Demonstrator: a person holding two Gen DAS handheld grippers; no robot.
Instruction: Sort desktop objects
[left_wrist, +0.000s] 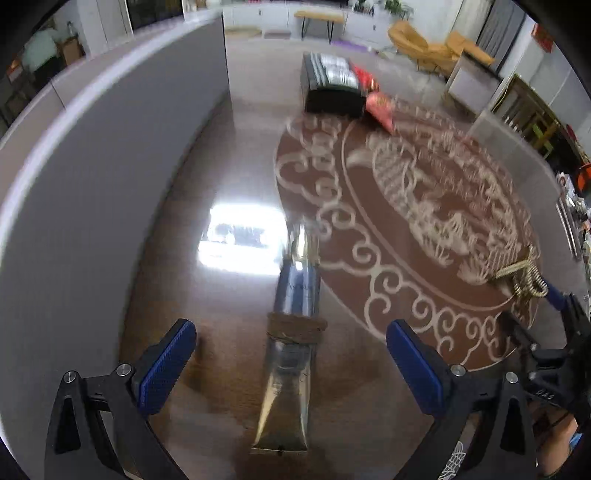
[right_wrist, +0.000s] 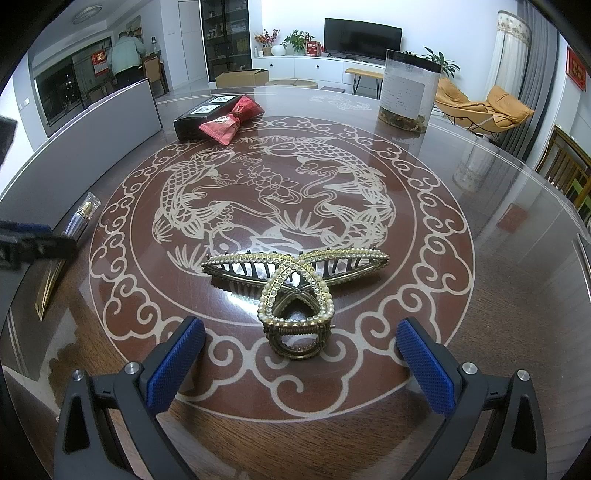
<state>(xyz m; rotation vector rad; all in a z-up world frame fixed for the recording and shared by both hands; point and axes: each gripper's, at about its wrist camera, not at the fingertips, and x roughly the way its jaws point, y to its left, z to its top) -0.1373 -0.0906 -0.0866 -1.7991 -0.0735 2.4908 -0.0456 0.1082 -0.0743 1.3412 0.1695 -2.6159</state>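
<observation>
Both hand-held grippers stand released: the left hand-held gripper (left_wrist: 291, 363) straddles a soft, slippery tube (left_wrist: 290, 354); the right hand-held gripper (right_wrist: 301, 360) faces a stiff, fragile-looking hair clip (right_wrist: 295, 291), likely best pinched at its looped handle.

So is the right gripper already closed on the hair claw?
No, the right gripper is open, its blue pads apart on either side of the hair claw.

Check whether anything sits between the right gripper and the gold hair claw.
Nothing visible does. The hair claw lies on the table directly ahead of the open right gripper, its hinged end already between the fingers.
</observation>
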